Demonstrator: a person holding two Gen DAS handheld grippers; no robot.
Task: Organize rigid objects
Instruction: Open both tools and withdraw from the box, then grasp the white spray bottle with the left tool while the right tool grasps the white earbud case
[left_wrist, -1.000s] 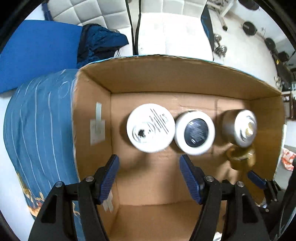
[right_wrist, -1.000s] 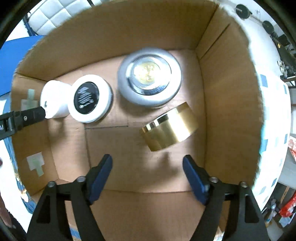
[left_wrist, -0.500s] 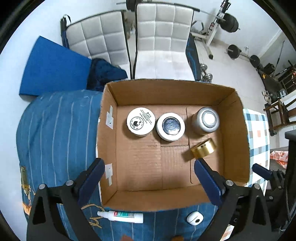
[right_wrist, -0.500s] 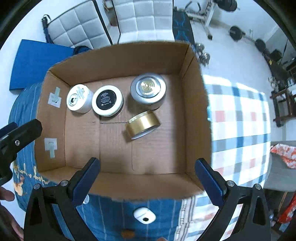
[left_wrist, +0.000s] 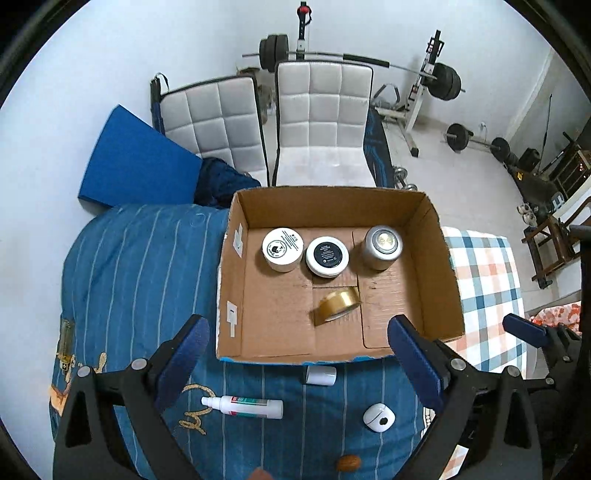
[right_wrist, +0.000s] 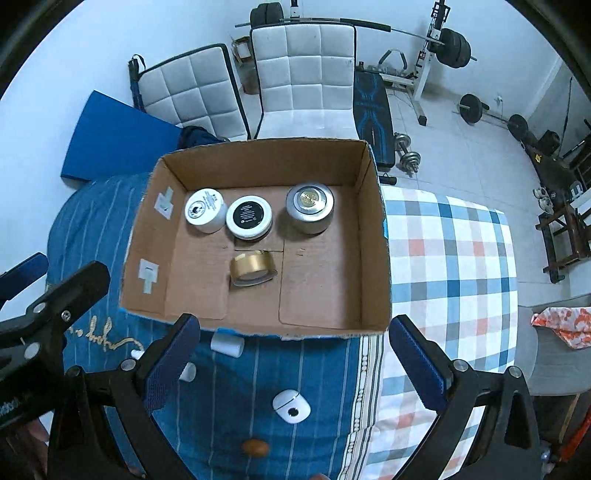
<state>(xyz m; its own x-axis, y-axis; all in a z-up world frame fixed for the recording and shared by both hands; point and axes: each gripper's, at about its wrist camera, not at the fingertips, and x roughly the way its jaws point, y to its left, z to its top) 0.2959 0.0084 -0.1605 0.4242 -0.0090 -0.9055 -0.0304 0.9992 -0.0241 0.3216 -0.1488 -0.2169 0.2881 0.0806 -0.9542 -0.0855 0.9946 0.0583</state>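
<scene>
Both grippers — left gripper (left_wrist: 295, 354) and right gripper (right_wrist: 295, 354) — spread wide, holding nothing. In the cardboard box (right_wrist: 373, 236): three jars in a row at 12 o'clock, gold lid (right_wrist: 253, 267) tipped below them. At 6 o'clock on the bed, a white tube (left_wrist: 243, 406) — label too small to read; brown object (right_wrist: 255, 447) unclear.

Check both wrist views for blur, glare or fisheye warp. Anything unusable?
Left wrist: sharp, even light, glare only on the gold lid; cardboard box edges bow. Right wrist: sharp too, black vignette corners, glint on the silver jar. Both usable.
</scene>
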